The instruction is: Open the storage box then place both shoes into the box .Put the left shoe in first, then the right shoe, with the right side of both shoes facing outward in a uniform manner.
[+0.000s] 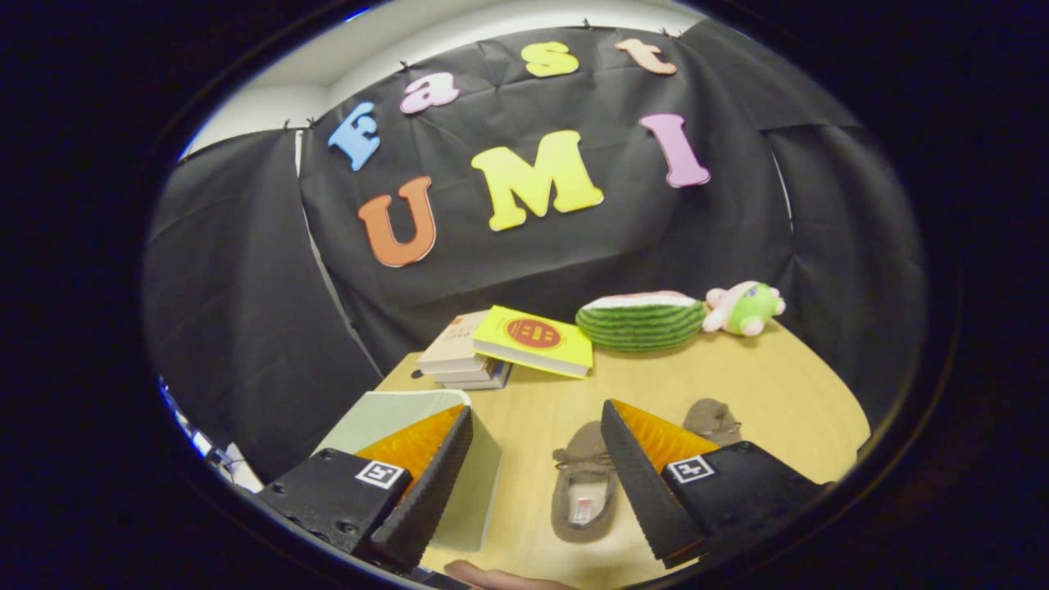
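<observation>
Gripper [537,479] fingers [434,483] stand wide apart above the near edge of the wooden table [778,385], holding nothing; each finger carries a black ribbed pad with an orange backing. Between the fingers, on the table near its front edge, lies one brown slipper-type shoe [583,492], toe pointing away, opening up. Second shoe [711,419] lies just beyond the right finger, partly hidden behind it. Storage box [393,418], pale green with its lid closed, sits at the left front corner of the table, partly covered by the left finger. At the far left edge rests a stack of books [463,354] with a yellow book [537,340] leaning over it. Along the far edge sit a watermelon-slice plush [641,321] and, just beside it toward the right, a small pink and green plush toy [744,308]. Part of a hand [500,578] shows below the fingers.
</observation>
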Demonstrator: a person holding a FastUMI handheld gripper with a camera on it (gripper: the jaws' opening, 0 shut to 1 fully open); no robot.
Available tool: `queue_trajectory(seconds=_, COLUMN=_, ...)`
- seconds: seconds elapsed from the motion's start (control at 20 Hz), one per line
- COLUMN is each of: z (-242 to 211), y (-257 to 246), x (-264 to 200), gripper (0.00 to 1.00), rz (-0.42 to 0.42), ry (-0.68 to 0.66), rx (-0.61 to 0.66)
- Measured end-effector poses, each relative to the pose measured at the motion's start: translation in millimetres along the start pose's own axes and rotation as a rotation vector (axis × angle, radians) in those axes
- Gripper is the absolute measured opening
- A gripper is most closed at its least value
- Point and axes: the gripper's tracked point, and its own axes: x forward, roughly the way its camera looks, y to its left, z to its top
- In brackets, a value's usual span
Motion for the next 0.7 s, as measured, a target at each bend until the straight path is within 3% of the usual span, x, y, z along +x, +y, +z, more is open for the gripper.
queue_trajectory(seconds=0.3, z=-28, y=29, x=48, gripper=0.99, rz=0.154, ry=0.157, rx=0.099)
queue_trajectory(seconds=0.5, z=-53, y=50, x=67, gripper=0.96, rz=0.302, ry=0.292, rx=0.149)
queue_trajectory(seconds=0.7, z=-69, y=64, x=72, gripper=0.90, rz=0.445, ry=0.411, rx=0.295)
